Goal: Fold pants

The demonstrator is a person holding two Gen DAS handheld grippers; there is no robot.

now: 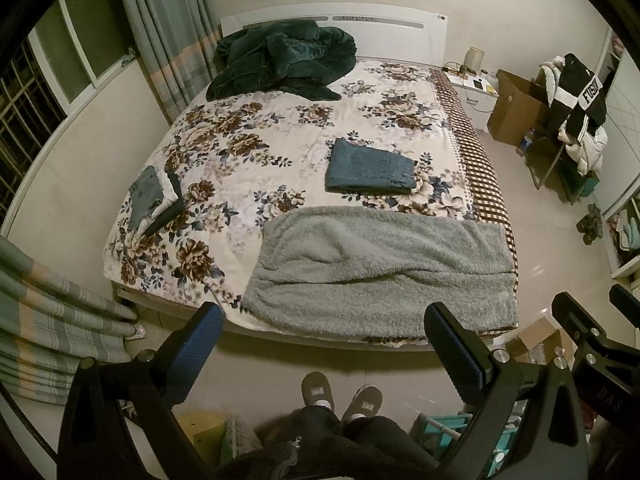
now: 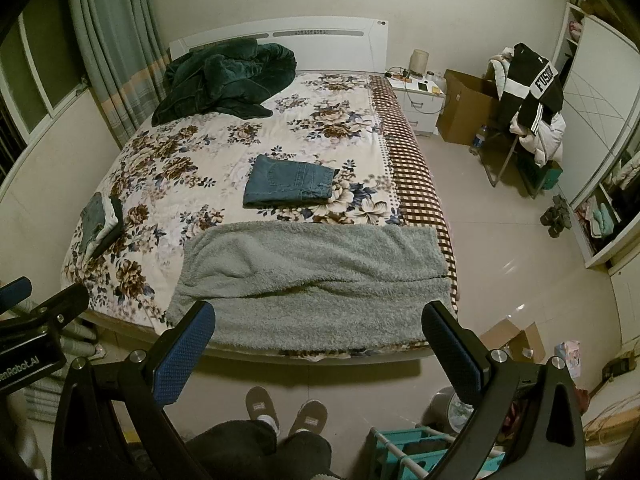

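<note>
Fluffy grey pants lie spread flat across the foot of the bed, one end hanging slightly over the near edge. Folded blue jeans rest mid-bed behind them. A small stack of folded clothes sits near the bed's left edge. My left gripper hangs open above the floor just short of the bed's foot, nothing between its fingers. My right gripper is also open and empty, held at the same distance in front of the grey pants.
A dark green blanket is bunched at the headboard. The person's slippered feet stand on the tile floor before the bed. A chair piled with clothes, cardboard boxes and a nightstand occupy the right side. Curtains hang at left.
</note>
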